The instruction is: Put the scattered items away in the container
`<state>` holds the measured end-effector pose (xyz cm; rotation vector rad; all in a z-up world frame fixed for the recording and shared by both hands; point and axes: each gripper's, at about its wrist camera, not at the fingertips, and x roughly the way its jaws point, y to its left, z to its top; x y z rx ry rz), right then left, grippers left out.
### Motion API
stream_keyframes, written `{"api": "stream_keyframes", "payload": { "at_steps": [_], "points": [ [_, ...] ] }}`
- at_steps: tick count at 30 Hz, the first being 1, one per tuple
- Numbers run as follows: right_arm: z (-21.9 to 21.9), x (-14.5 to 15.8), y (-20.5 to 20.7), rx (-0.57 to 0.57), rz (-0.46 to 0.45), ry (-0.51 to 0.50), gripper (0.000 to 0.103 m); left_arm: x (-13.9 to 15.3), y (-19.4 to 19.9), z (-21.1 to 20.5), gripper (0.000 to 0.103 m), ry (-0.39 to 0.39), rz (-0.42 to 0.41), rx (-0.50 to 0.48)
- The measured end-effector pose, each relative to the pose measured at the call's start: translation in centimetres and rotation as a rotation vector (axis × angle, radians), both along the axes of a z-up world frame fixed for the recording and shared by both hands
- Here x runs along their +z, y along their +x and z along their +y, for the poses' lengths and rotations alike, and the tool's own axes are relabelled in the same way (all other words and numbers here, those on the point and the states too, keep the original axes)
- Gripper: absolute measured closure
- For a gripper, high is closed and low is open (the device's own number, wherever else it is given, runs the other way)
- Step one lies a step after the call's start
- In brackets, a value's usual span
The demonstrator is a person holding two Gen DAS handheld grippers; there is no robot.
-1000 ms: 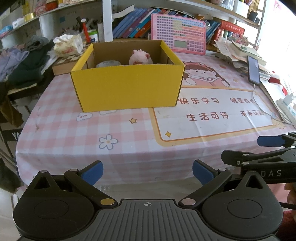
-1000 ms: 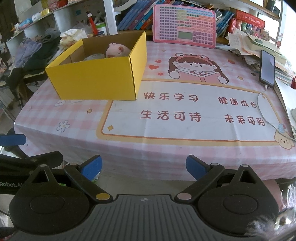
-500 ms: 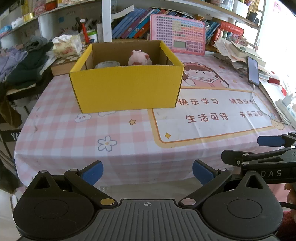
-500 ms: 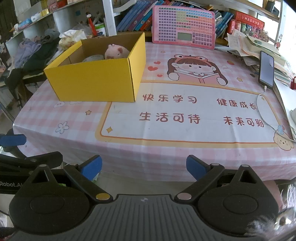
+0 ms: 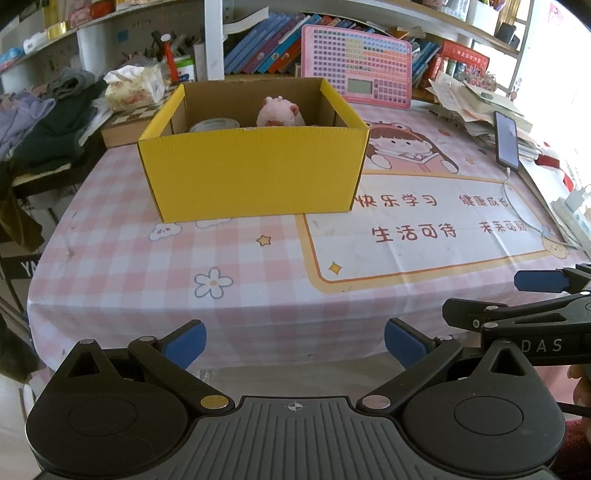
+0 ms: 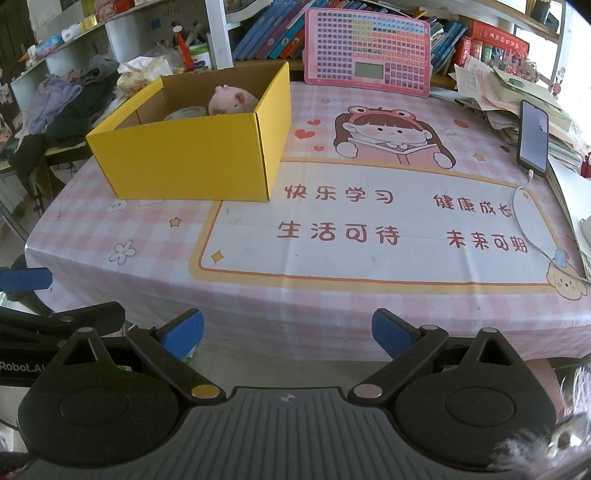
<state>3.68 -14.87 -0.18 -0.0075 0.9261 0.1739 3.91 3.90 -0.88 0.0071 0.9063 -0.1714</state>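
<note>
Bright, even daylight in both views, pouring in from the upper right beyond the fingers (image 5: pixel 404 341), where the window (image 5: pixel 569 55) blows out to white. Soft, faint shadow along the base of the yellow box (image 5: pixel 255 177) (barely a dark line on the desk (image 5: pixel 110 266)). Mild glare on the phone (image 6: pixel 533 138) screen to the right. Strong fisheye bending at the edges, shelves (image 6: pixel 110 22) bowing, corners falling off to black. Sharp focus across the middle; smeared blur at the lower right corner of the right wrist view.

"快乐学习" on tablecloth (image 6: pixel 332 236); seemingly "Robot.AI" on left gripper (image 6: pixel 22 280)
</note>
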Motion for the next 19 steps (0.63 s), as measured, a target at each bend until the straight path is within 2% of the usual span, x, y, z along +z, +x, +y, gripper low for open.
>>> {"api": "stream_keyframes", "payload": {
  "at_steps": [12, 19],
  "points": [
    [0.2, -0.1, 1.2, 0.025, 0.012, -0.005, 0.003, 0.3, 0.5, 0.4, 0.000, -0.016, -0.032, 0.036],
    [-0.2, -0.1, 4.2, 0.049, 0.016, -0.005, 0.003, 0.7, 2.6, 1.2, 0.000, -0.034, -0.057, 0.129]
  ]
}}
